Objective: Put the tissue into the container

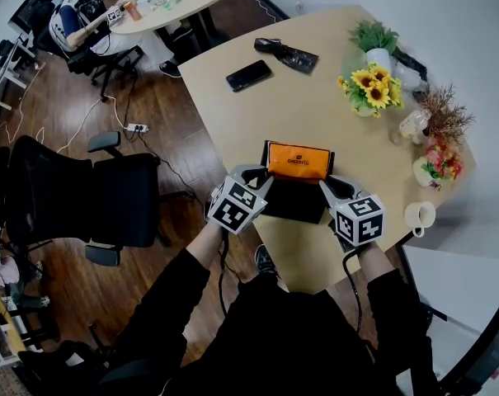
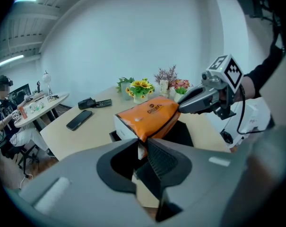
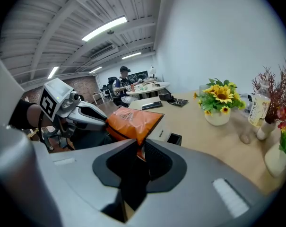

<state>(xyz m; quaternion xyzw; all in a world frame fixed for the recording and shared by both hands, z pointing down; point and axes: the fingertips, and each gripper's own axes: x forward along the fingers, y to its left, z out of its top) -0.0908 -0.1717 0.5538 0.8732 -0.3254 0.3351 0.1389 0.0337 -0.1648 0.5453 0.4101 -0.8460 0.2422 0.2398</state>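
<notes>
An orange tissue pack (image 1: 297,160) hangs over the far edge of a black open container (image 1: 294,201) at the near edge of the tan table (image 1: 315,106). My left gripper (image 1: 265,186) is shut on the pack's left corner, and my right gripper (image 1: 323,185) is shut on its right corner. In the left gripper view the pack (image 2: 149,115) rises from the shut jaws (image 2: 143,148), with the container (image 2: 184,132) dark beneath it. The right gripper view shows the pack (image 3: 131,121) pinched in its jaws (image 3: 142,151), with the left gripper (image 3: 88,115) opposite.
A phone (image 1: 249,75) and a black pouch (image 1: 287,54) lie farther up the table. Sunflowers (image 1: 369,89), a potted plant (image 1: 376,43), a bottle (image 1: 413,125), a pink flower vase (image 1: 435,165) and a mug (image 1: 420,215) line the right side. An office chair (image 1: 84,196) stands at left.
</notes>
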